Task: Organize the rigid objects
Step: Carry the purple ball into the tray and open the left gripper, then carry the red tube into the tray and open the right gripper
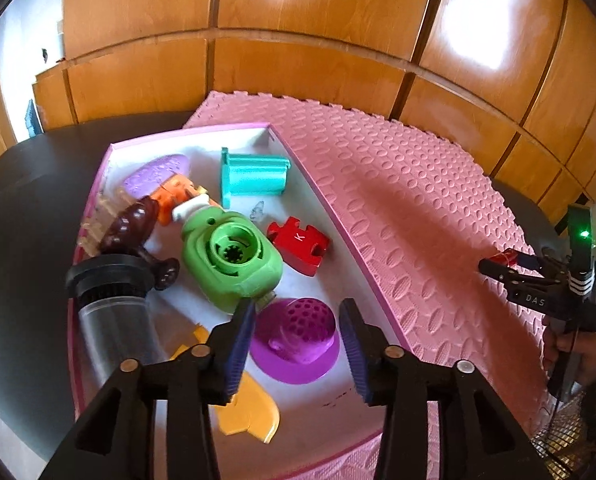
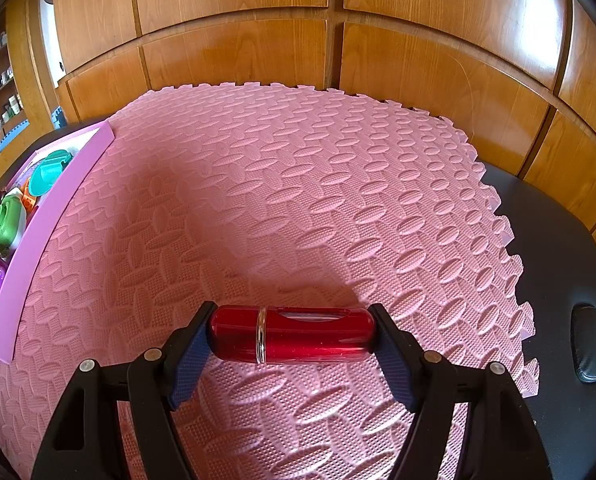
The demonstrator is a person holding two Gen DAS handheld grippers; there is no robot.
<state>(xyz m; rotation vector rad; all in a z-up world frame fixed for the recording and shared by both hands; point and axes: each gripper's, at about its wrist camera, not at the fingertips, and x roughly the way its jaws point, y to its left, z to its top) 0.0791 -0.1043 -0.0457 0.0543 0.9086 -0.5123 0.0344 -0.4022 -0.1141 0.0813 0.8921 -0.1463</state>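
My left gripper [image 1: 298,314] hangs open over a white box with a pink rim [image 1: 330,208]. A purple perforated dome [image 1: 298,336] lies on the box floor between the blue pads, and neither pad presses on it. Around it lie a green round part [image 1: 233,260], a red puzzle piece marked K [image 1: 300,246], a teal piece [image 1: 253,178], a black-capped clear cylinder [image 1: 109,300] and a yellow flat piece [image 1: 249,412]. My right gripper [image 2: 292,320] is shut on a glossy red capsule [image 2: 293,334], gripped end to end above the pink foam mat [image 2: 298,200].
The mat lies on a dark table [image 2: 570,240], with the box wall [image 2: 37,232] along its left side. Wooden cabinet panels [image 2: 338,60] stand behind. In the left wrist view the right gripper [image 1: 498,262] and the hand holding it are at the far right.
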